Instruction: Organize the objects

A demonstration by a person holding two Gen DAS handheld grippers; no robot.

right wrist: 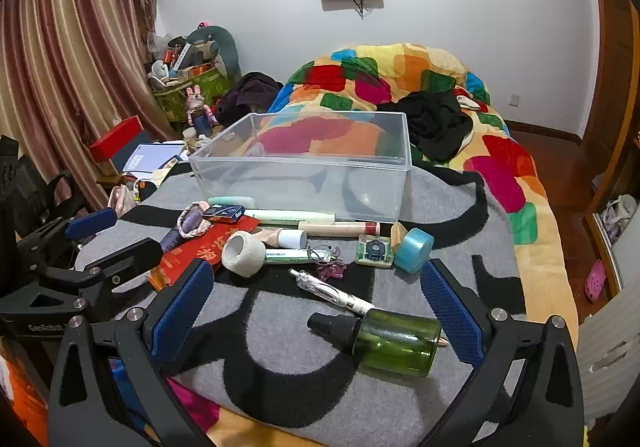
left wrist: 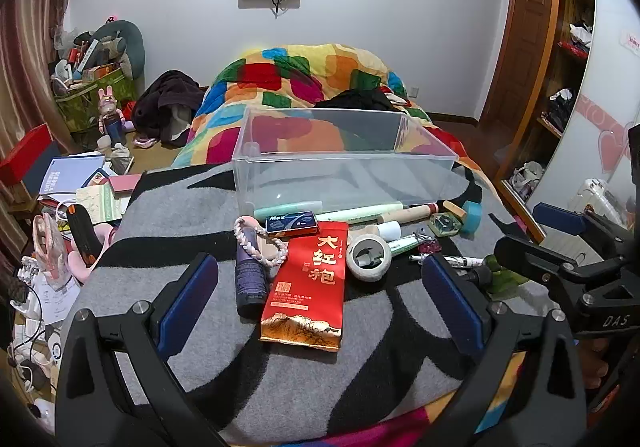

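Clutter is lying in a loose row on a grey and black blanket (right wrist: pixel 280 359), just in front of a clear plastic bin (left wrist: pixel 344 167) that is sitting empty toward the far edge. Red tea packet (left wrist: pixel 308 291) is lying flat nearest the left gripper (left wrist: pixel 320 299), flanked by a dark purple bottle (left wrist: pixel 250 279) with a braided cord (left wrist: pixel 262 243) looped over it and a roll of white tape (left wrist: pixel 368 259). Blue box (left wrist: pixel 292 225) is resting just behind the packet. Green bottle (right wrist: pixel 394 343) is lying on its side between the fingers of the right gripper (right wrist: pixel 320 307), a clear pen (right wrist: pixel 332 293) touching its neck. Blue tape roll (right wrist: pixel 416 249) is sitting near the bin's corner. Both grippers are hovering with jaws spread wide, gripping nothing. Patchwork duvet (right wrist: pixel 400 75) is bunching up behind.
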